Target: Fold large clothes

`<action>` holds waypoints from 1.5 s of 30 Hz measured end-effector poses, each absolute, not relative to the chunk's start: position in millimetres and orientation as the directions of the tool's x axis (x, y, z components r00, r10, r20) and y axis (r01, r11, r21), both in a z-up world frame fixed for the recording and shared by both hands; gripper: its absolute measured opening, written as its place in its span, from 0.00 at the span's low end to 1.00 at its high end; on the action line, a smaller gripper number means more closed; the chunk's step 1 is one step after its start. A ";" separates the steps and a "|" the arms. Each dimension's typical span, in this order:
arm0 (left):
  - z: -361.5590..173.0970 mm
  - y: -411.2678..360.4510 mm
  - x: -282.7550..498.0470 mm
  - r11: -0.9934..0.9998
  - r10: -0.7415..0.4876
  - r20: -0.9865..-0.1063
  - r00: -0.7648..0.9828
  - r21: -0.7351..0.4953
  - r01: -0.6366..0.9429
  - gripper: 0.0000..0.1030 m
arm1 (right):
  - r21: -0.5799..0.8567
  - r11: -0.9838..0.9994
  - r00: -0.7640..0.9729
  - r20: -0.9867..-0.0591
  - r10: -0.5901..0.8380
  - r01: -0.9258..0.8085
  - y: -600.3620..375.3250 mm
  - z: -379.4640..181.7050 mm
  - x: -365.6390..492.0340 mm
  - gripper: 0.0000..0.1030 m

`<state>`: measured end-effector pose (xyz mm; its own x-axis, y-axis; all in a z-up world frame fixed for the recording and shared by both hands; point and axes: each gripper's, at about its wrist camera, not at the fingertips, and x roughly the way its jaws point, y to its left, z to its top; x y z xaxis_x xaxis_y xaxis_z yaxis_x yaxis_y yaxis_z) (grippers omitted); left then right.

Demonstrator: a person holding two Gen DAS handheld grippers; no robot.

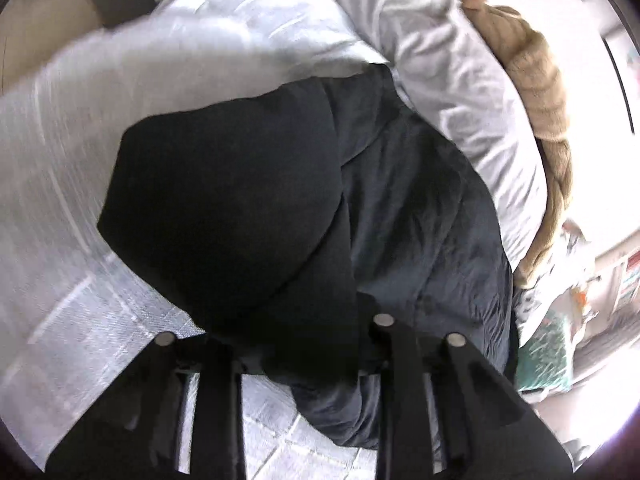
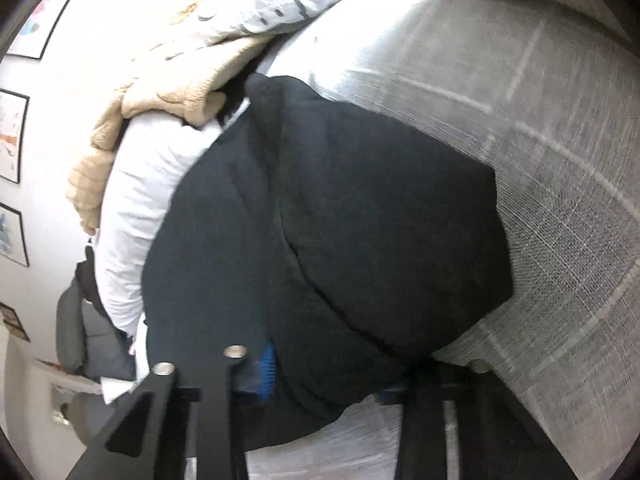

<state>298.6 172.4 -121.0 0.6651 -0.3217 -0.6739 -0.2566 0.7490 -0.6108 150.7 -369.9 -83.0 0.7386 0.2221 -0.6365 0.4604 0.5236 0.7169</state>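
a dark navy jacket (image 1: 420, 208) of thin, finely crinkled matt cloth, with a smoother black panel, lies on a grey woven bedcover (image 2: 560, 184) with a coarse visible weave. beside it are a rumpled white cotton sheet (image 1: 452, 80) and a ribbed beige knit (image 2: 160, 92). the matt black gripper (image 1: 296, 356) bears dull metal pins.

Left tongs (image 1: 304, 360), right tongs (image 2: 324, 376), both angled down, seemingly clamped
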 end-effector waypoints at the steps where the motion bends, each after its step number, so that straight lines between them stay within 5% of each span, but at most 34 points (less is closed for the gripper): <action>1: -113.4 172.4 295.6 0.759 -0.317 -0.673 0.668 -0.602 -0.247 0.24 | 0.707 0.540 0.739 -0.639 0.213 0.456 -369.5 -76.1 149.6 0.25; 11: -67.3 209.1 228.8 0.842 -0.331 -0.731 0.596 -0.514 -0.162 0.23 | 0.658 0.629 0.690 -0.677 0.254 0.414 -342.3 -23.3 100.4 0.22; 22: -104.5 236.4 157.7 0.896 -0.358 -0.809 0.467 -0.438 -0.073 0.25 | 0.612 0.694 0.560 -0.749 0.355 0.380 -317.4 -43.8 25.6 0.25; 25: -129.6 235.0 162.4 0.914 -0.358 -0.848 0.391 -0.404 -0.037 0.35 | 0.598 0.712 0.529 -0.765 0.369 0.369 -318.7 -61.4 22.1 0.35; 27: -137.8 245.3 164.4 0.894 -0.382 -0.846 0.372 -0.441 -0.084 0.55 | 0.604 0.697 0.500 -0.772 0.393 0.385 -325.3 -80.2 24.0 0.46; 31: -130.7 269.0 169.1 0.889 -0.359 -0.884 0.301 -0.422 -0.178 0.74 | 0.647 0.635 0.481 -0.754 0.447 0.422 -343.9 -88.2 20.2 0.62; 38: -106.2 287.8 158.6 0.917 -0.260 -0.905 0.336 -0.340 -0.210 0.80 | 0.482 0.768 0.415 -0.856 0.309 0.422 -354.7 -50.1 1.1 0.73; 42: -86.9 285.0 152.9 0.956 -0.103 -0.909 0.404 -0.202 -0.210 0.80 | 0.239 0.846 0.371 -0.927 0.053 0.476 -354.0 -31.5 -7.4 0.78; 45: -69.1 286.9 149.6 0.958 0.051 -0.878 0.475 -0.091 -0.271 0.80 | 0.225 0.840 0.419 -0.908 -0.003 0.494 -363.4 -20.2 -14.7 0.78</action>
